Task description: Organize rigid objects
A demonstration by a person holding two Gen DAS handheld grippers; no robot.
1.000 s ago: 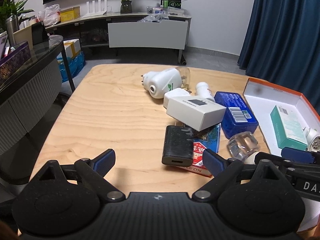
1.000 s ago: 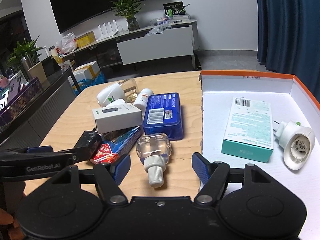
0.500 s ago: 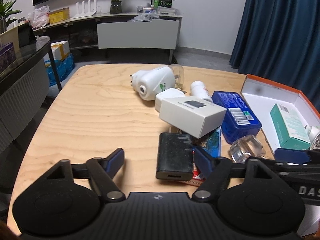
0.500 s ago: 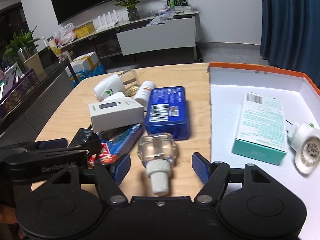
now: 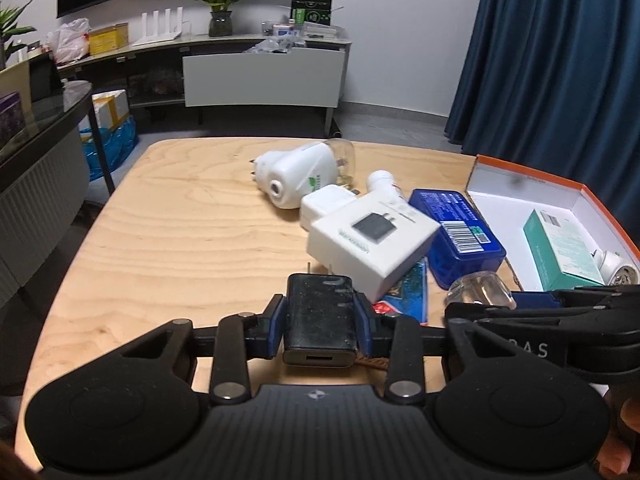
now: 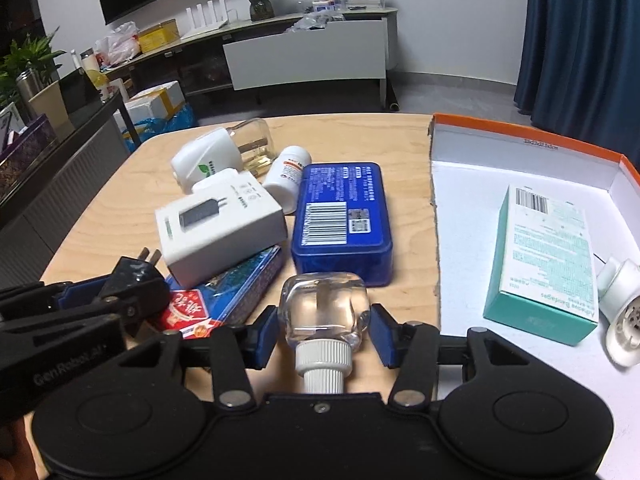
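Wooden table (image 5: 168,240): black charger (image 5: 320,316) pinched between left fingers (image 5: 276,326), clear bottle (image 6: 324,312) between right fingers (image 6: 382,334).

Your two wrist cameras are looking low across the wooden table (image 5: 180,240), side by side.

Your left camera is sitting close behind its jaws, facing the far wall, with the black charger (image 5: 320,318) just ahead. Your right camera is doing likewise over the clear bottle (image 6: 323,308). Both are sharing the white box (image 5: 370,236), blue tin (image 6: 340,220) and orange-rimmed tray (image 6: 532,142) beyond the jaws.
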